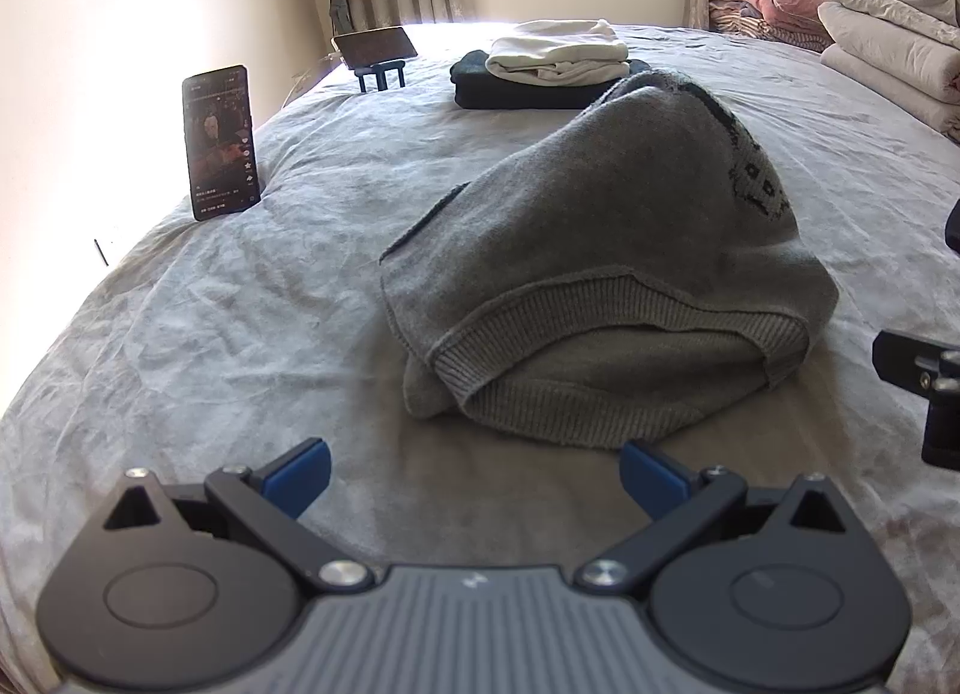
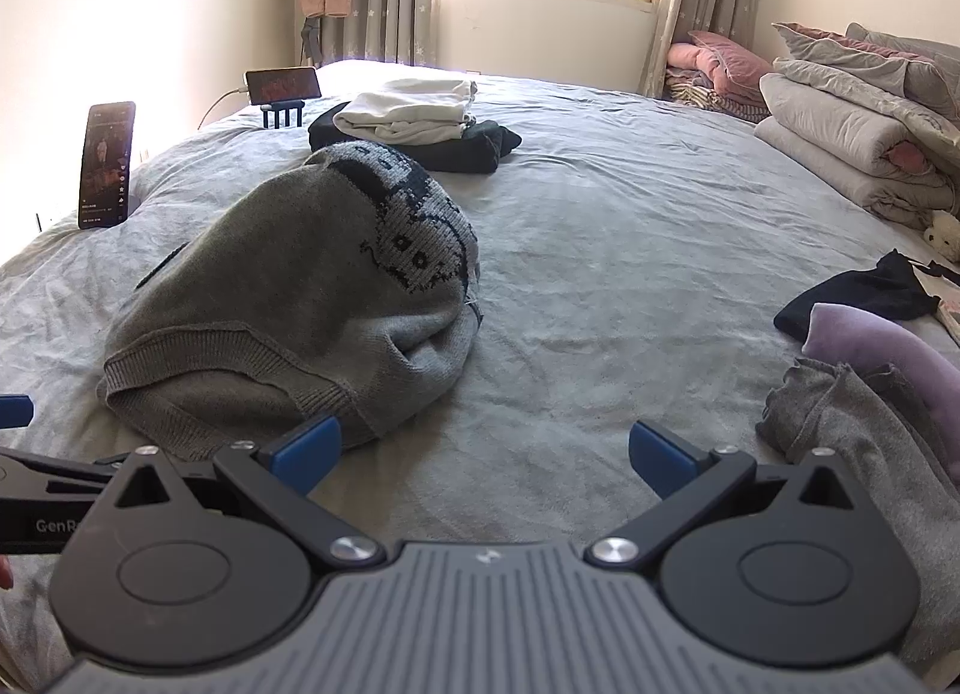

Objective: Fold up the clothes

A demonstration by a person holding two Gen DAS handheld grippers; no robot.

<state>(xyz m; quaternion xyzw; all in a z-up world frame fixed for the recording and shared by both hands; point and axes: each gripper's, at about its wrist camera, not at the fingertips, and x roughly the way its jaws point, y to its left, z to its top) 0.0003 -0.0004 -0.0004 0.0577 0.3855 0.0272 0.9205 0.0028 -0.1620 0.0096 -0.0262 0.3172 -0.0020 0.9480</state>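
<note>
One grey knitted sweater [image 1: 600, 274] lay folded in a humped bundle on the bed [image 1: 240, 304], near the middle of the sheet and closer to the near edge than to the far one. Its long axis ran from the near edge toward the far edge, ribbed hem facing the near edge and the dark patterned part at the far end. Behind it, toward the far edge, sat one stack of two folded garments: a white one [image 2: 414, 109] on a dark one [image 2: 474, 151]. Two phones were propped near the bed's left edge, one upright [image 1: 221, 141], one sideways on a small stand [image 1: 376, 47]. At the right edge lay a loose heap of three clothes: grey [image 2: 864, 442], lilac [image 2: 888, 352] and black [image 2: 852, 295].

The left gripper [image 1: 474, 475] hovered low just short of the hem, level, its fingers [image 1: 300, 472] spread wide and empty. The right gripper [image 2: 483, 457] hung beside the sweater's right near corner, fingers [image 2: 666, 457] likewise wide apart, holding nothing.
</note>
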